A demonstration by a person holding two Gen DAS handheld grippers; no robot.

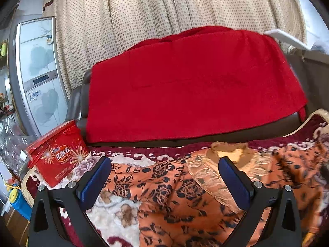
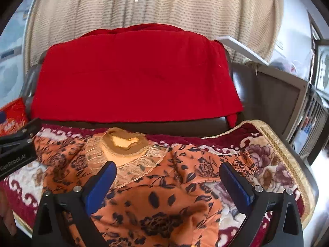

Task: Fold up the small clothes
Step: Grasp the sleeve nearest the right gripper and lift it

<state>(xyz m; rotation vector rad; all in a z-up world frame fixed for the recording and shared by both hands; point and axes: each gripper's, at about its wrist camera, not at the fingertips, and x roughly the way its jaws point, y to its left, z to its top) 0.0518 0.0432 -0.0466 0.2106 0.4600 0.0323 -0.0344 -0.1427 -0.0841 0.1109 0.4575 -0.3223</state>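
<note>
An orange top with dark flower print and a lace collar [image 1: 181, 189] lies spread on a patterned blanket, collar at the far side; it also shows in the right wrist view [image 2: 160, 201]. My left gripper [image 1: 164, 162] is open and empty, hovering over the garment's left part. My right gripper [image 2: 167, 168] is open and empty, hovering over the garment's right part below the collar. The left gripper's body [image 2: 16, 144] shows at the left edge of the right wrist view.
A maroon and white floral blanket [image 2: 273, 164] covers the seat. A red cloth [image 1: 195, 82] drapes over the dark sofa back behind. A red snack box [image 1: 57, 154] stands at the blanket's left. A curtain [image 1: 144, 10] hangs behind; a fridge [image 1: 39, 72] stands at left.
</note>
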